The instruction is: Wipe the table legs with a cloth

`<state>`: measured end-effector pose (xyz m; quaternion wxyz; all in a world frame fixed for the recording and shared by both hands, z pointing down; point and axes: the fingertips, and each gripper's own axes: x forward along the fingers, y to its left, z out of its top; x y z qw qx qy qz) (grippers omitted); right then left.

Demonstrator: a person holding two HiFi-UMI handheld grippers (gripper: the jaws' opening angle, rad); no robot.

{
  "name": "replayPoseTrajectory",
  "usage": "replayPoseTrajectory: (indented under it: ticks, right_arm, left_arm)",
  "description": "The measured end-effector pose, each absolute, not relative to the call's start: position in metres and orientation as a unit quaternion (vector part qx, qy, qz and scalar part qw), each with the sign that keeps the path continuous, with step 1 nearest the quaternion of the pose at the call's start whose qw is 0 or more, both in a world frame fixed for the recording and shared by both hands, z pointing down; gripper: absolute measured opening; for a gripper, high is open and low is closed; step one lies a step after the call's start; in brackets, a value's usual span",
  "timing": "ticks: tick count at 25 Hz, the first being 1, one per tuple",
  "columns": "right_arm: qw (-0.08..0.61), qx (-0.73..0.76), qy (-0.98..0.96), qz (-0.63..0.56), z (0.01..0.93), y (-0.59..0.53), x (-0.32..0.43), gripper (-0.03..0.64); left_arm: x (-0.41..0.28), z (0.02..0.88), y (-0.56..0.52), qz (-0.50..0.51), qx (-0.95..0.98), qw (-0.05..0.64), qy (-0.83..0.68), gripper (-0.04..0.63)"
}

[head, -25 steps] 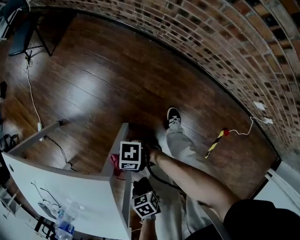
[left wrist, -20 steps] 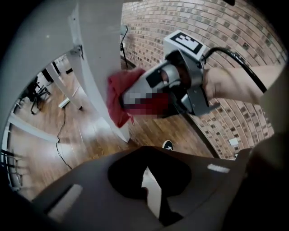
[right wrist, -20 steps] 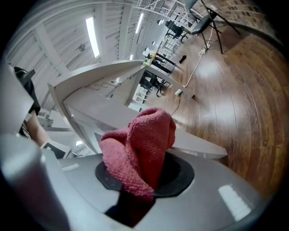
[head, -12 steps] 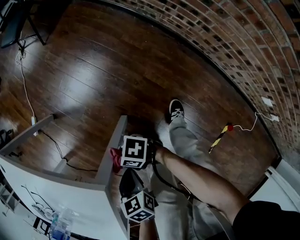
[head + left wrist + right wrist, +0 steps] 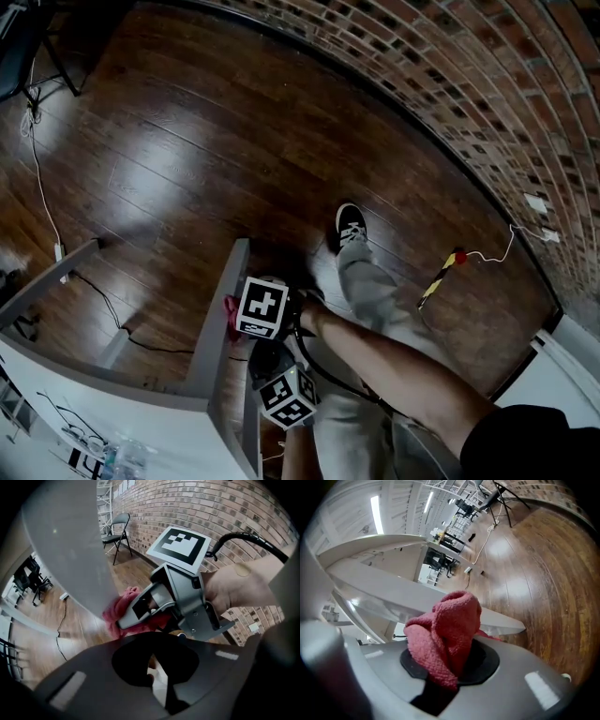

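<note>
Red cloth (image 5: 445,630) is mostly hidden behind the right gripper (image 5: 126,619), which clamps it against the table leg (image 5: 216,337), forearm outstretched; left gripper (image 5: 159,686) sits below, jaws together, empty.

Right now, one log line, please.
right hand-held gripper: shut on red cloth | cloth: against table leg | left hand-held gripper: shut, empty

cloth (image 5: 445,630): red, looped weave. table leg (image 5: 217,323): pale grey, plain. floor (image 5: 187,141): dark brown wood planks, glossy. wall (image 5: 487,94): red-brown brick pattern. marker cube (image 5: 262,307): black-and-white squares. shoe (image 5: 348,228): black, white laces.
</note>
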<state>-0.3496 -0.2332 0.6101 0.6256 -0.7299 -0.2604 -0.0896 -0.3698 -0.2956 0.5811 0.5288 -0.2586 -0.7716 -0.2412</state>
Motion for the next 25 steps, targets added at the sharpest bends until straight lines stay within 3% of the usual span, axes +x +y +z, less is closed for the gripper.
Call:
replayPoseTrajectory:
  ticks: [13, 25]
  right_arm:
    - [0.659, -0.702, -0.253, -0.097, 0.692, -0.236, -0.344, 0.089]
    - [0.67, -0.699, -0.232, -0.089, 0.762, -0.233, -0.348, 0.089]
  left_arm:
    - [-0.362, 0.673, -0.33, -0.262, -0.2, 0.603, -0.726, 0.0]
    - [-0.364, 0.737, -0.322, -0.32, -0.234, 0.621, -0.676, 0.0]
